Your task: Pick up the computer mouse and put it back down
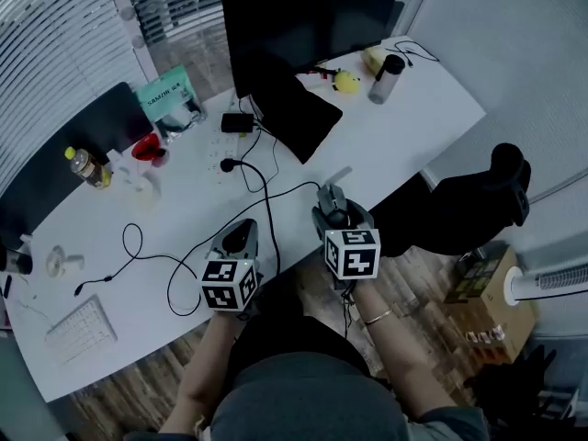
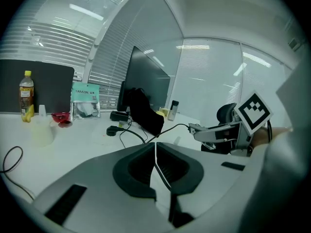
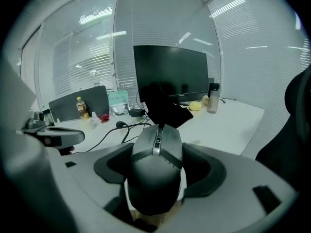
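Grey mouse (image 3: 155,169) is squeezed between the right gripper's (image 1: 338,211) jaws, up over the desk (image 1: 386,136) edge. Left gripper (image 2: 155,166) is closed tight, empty. Next, I think: lower it gently, let go.

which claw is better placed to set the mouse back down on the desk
Right: the right claw is shut on the mouse, while the left claw is shut and empty.

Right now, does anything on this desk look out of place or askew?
Yes. The keyboard lies at an angle near the left front edge of the desk, far from the monitor. A black cable trails in loose loops across the desk. The mouse is clamped in the right gripper, not lying free.
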`<state>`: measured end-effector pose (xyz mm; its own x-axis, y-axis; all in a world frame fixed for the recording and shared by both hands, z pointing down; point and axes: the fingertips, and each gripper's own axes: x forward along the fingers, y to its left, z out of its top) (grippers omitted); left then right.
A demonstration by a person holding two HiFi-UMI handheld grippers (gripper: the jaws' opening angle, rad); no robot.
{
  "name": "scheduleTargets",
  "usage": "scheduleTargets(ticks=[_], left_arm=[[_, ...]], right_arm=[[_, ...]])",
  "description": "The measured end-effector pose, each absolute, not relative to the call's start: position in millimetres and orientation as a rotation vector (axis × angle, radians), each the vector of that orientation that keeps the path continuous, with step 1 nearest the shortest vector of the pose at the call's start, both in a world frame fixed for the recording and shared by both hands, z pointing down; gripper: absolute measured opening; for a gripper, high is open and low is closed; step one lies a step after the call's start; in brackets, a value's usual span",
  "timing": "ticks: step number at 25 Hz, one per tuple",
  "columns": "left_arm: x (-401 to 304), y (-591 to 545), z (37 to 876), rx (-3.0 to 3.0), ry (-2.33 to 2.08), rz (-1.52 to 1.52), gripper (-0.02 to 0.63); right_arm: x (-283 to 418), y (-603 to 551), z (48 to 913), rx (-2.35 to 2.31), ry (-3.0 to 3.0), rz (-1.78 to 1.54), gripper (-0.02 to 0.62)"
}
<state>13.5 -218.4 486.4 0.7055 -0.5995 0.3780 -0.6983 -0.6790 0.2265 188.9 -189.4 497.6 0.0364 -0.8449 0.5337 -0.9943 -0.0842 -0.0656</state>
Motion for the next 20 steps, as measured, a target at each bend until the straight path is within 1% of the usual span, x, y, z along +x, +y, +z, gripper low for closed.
scheduleTargets(ticks=[7, 20], left_arm=[[26, -231, 484, 2.603, -0.913, 0.383, 0.028], [47, -252, 482, 2.623, -0.853, 0.371, 0.028]], right_arm=[[211, -190, 481, 2.073, -1.800, 0.610, 0.305], [276, -214, 468, 2.161, -1.671, 0.575, 0.305]])
